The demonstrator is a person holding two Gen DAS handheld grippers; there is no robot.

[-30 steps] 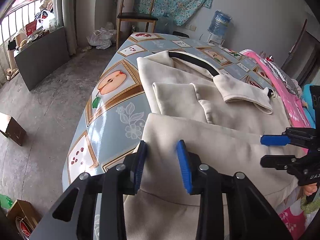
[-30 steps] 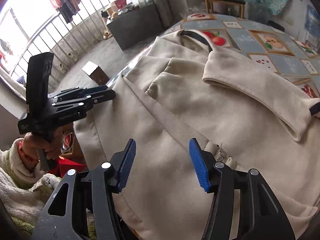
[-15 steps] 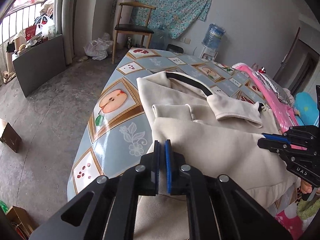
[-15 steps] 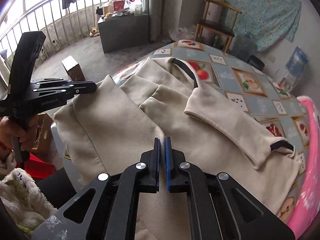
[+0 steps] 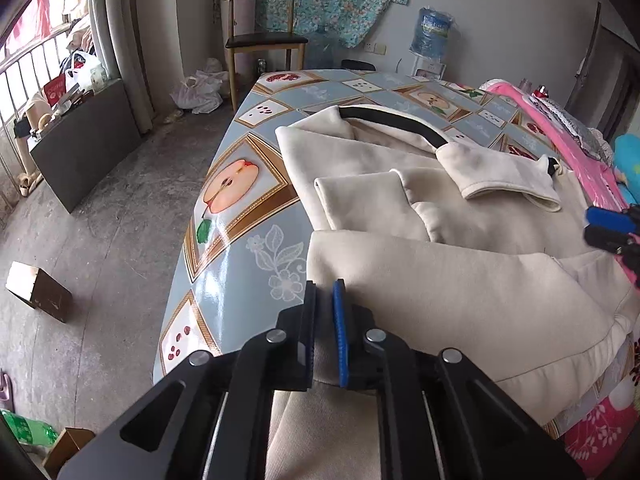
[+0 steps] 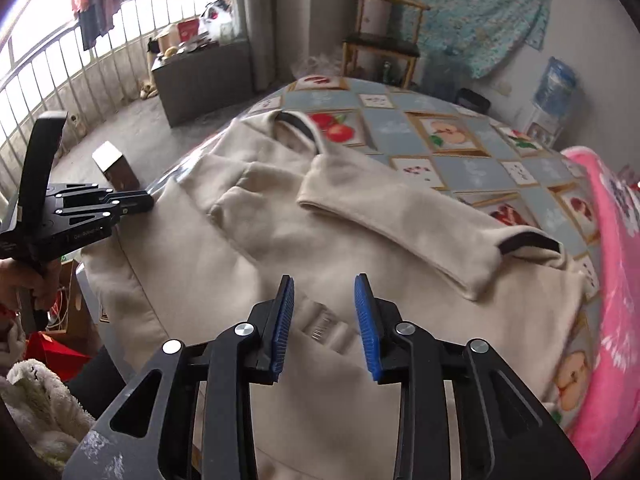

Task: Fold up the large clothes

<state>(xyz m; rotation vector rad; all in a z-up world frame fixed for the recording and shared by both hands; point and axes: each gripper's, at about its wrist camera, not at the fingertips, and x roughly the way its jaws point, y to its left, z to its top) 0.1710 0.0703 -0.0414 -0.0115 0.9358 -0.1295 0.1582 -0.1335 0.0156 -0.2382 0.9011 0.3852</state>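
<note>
Left wrist view: the left gripper (image 5: 323, 312) pinches the near-left edge of a cream coat (image 5: 460, 280) lying on the patterned table (image 5: 240, 240). The right gripper (image 6: 323, 312) hovers above the coat, jaws opening with nothing between them, bare tabletop beyond.

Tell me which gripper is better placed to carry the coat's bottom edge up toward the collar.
Left. The left gripper is nearly shut at the coat's hem edge; the right gripper is opening, with nothing between its fingers.

I see the garment (image 5: 460, 292) spread on the desk (image 5: 240, 248), its folded sleeve (image 5: 504, 176) lying on top; behind the desk stands a chair (image 5: 264, 40); a box (image 5: 38, 290) sits on the floor to its left.
</note>
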